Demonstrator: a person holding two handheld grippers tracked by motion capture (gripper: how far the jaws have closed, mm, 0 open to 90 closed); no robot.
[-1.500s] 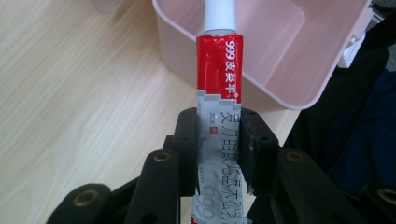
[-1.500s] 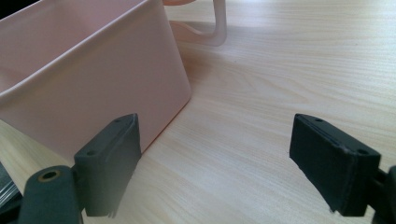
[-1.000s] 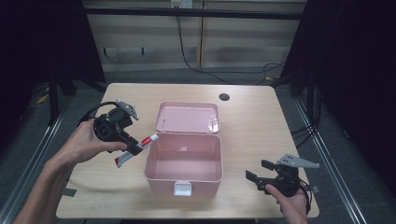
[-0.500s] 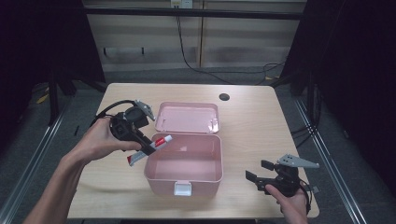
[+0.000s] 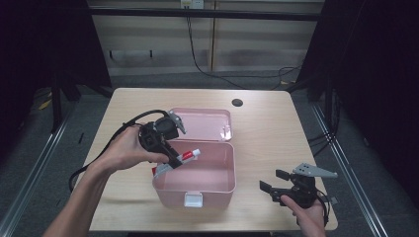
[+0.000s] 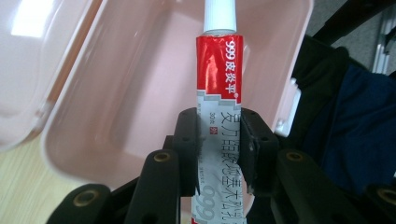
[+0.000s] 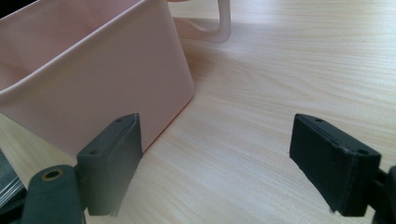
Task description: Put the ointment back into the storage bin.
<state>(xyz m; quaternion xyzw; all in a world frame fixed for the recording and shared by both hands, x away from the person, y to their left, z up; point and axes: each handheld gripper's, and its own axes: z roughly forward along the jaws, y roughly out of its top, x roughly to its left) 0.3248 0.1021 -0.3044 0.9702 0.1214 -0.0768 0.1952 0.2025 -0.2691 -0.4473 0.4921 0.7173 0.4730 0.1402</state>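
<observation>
A red and silver ointment tube with a white cap is clamped in my left gripper, which is shut on its silver lower half. The tube hangs over the left rim of an open pink plastic box, its cap pointing into the box's hollow. The box's lid lies folded back on the far side. My right gripper rests open near the table's front right corner, nothing between its pads, with the box wall to its left.
The light wooden table has a round cable hole near its far edge. A white latch sits on the box's front wall. A black cable trails from the left gripper over the table's left side.
My left gripper has carried the tube to the right, from beside the box's left wall to above its left rim. The right gripper has stayed put.
</observation>
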